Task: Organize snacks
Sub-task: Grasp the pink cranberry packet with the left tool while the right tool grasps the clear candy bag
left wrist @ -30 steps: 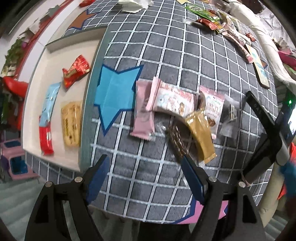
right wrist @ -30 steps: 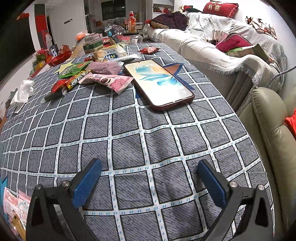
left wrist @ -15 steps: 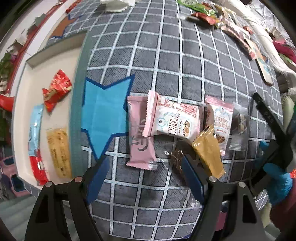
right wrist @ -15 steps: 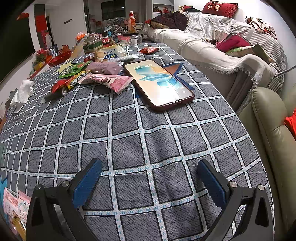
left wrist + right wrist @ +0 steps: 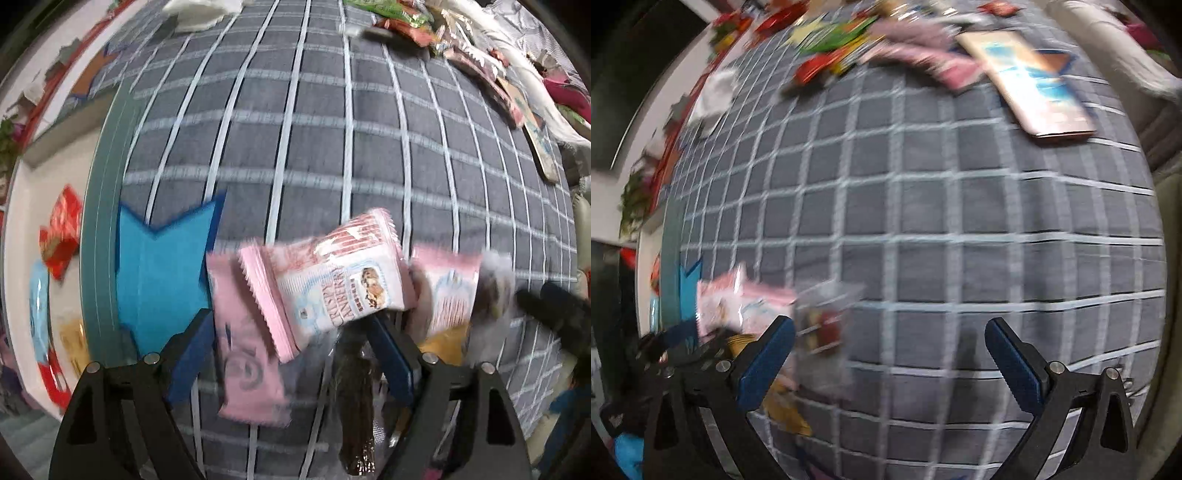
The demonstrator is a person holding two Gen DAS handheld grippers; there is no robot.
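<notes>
My left gripper point(image 5: 291, 354) is open, low over a pile of snacks on the grey checked cloth. Between its fingers lie a plain pink packet point(image 5: 245, 350) and a pink-and-white cranberry crisp packet point(image 5: 332, 280). A dark bar in clear wrap point(image 5: 356, 402) and a yellow packet point(image 5: 443, 343) lie by the right finger, and a second pink packet point(image 5: 450, 291) lies further right. My right gripper point(image 5: 890, 365) is open and empty over the cloth, right of the same pile point(image 5: 746, 306). A white tray point(image 5: 22, 236) at the left holds a red packet point(image 5: 61, 232) and several others.
A blue star patch point(image 5: 162, 273) lies between the tray and the pile. A phone point(image 5: 1030, 85) and more snacks point(image 5: 849, 44) lie at the far side of the table. A white tissue point(image 5: 203, 14) lies at the far edge. The sofa is at the right.
My left gripper has dropped lower and closer onto the snack pile. My right gripper has swung left and tilted down, so the pile and the tray now show in its view.
</notes>
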